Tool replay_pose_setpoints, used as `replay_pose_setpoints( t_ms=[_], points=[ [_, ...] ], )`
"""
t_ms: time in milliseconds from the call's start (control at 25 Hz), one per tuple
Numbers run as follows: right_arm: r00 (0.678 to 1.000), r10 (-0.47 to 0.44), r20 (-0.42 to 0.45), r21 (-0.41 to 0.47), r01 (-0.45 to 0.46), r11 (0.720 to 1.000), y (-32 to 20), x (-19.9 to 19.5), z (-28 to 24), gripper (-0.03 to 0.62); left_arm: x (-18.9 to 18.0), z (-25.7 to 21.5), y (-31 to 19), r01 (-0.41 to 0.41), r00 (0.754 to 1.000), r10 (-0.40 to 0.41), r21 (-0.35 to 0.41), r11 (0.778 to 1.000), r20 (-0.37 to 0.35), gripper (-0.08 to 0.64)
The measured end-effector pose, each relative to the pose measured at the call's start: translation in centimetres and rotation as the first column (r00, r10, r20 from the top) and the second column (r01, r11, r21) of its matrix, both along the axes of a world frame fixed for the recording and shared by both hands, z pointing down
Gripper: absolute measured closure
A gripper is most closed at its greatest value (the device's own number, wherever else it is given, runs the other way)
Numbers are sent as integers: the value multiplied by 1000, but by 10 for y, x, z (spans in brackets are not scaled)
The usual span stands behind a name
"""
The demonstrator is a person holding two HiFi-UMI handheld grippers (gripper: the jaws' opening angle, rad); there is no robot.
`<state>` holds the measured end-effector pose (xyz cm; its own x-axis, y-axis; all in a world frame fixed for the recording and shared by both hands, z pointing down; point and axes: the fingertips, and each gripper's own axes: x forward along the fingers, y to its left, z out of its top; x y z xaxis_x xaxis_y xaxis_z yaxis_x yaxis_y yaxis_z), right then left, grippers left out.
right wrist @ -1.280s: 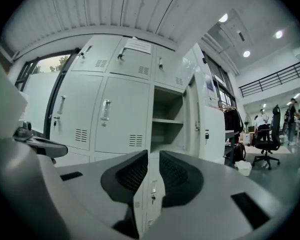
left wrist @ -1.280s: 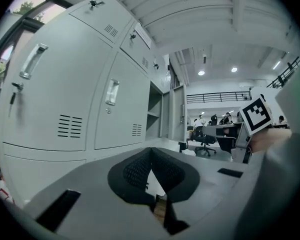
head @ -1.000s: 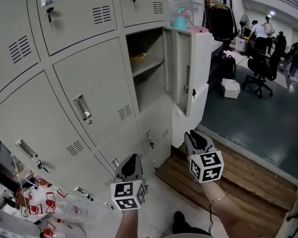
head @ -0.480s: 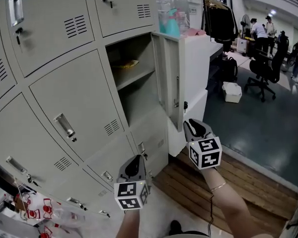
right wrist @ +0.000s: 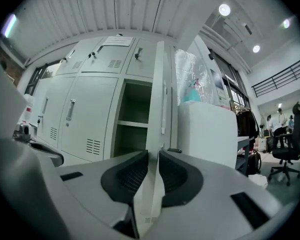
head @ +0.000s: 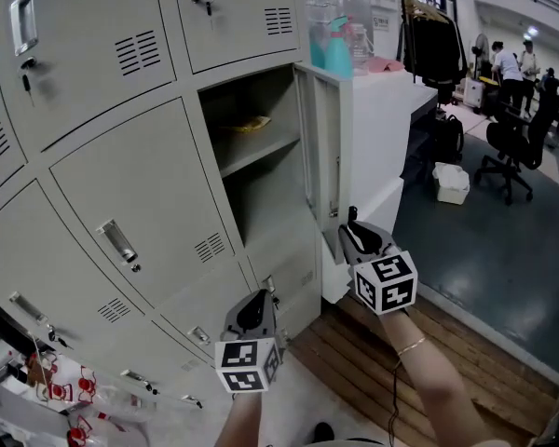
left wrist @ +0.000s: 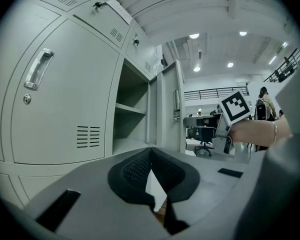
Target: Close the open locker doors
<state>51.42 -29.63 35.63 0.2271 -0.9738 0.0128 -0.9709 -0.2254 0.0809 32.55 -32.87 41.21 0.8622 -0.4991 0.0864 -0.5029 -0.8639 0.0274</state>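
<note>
A bank of grey lockers fills the head view, and one locker door (head: 321, 147) stands swung out edge-on from its open compartment (head: 256, 170). A yellow item (head: 252, 122) lies on the shelf inside. My right gripper (head: 351, 223) is at the door's lower outer corner, jaws a narrow gap apart. In the right gripper view the door's edge (right wrist: 157, 94) lines up with that gap (right wrist: 153, 154), just ahead, and nothing is pinched. My left gripper (head: 257, 298) hangs lower, in front of the bottom lockers, jaws together (left wrist: 150, 151) and empty. The open door (left wrist: 169, 109) stands ahead of it to the right.
A white cabinet (head: 382, 128) stands right behind the open door, with plastic-wrapped bottles (head: 340, 26) on top. Below me lies a wooden pallet floor (head: 419, 352). Bags (head: 65, 408) lie at lower left. An office chair (head: 508, 147), a white box (head: 452, 182) and people are at far right.
My right gripper has risen and moved in to the open door's lower corner. The view has shifted, bringing the lockers closer. My left gripper has barely moved.
</note>
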Motion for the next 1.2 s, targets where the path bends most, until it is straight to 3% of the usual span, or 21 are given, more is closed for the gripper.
replay_pose_setpoints(
  t_ms=[240,400,1200],
  points=[
    [996,-82,-24,-2,82,997,-11,-16,-1,537,3,-1,-4,36,999,-36,-1,999,2,540],
    [995,-73,-63,-25,72,997,-19,-27,-2,517,-6,-4,-7,60,998,-60,-5,998,-4,540],
    [989,-124,-79,3,125,992,-135,-109,-3,509,-123,-19,-74,259,966,-259,17,966,-6,540]
  ],
)
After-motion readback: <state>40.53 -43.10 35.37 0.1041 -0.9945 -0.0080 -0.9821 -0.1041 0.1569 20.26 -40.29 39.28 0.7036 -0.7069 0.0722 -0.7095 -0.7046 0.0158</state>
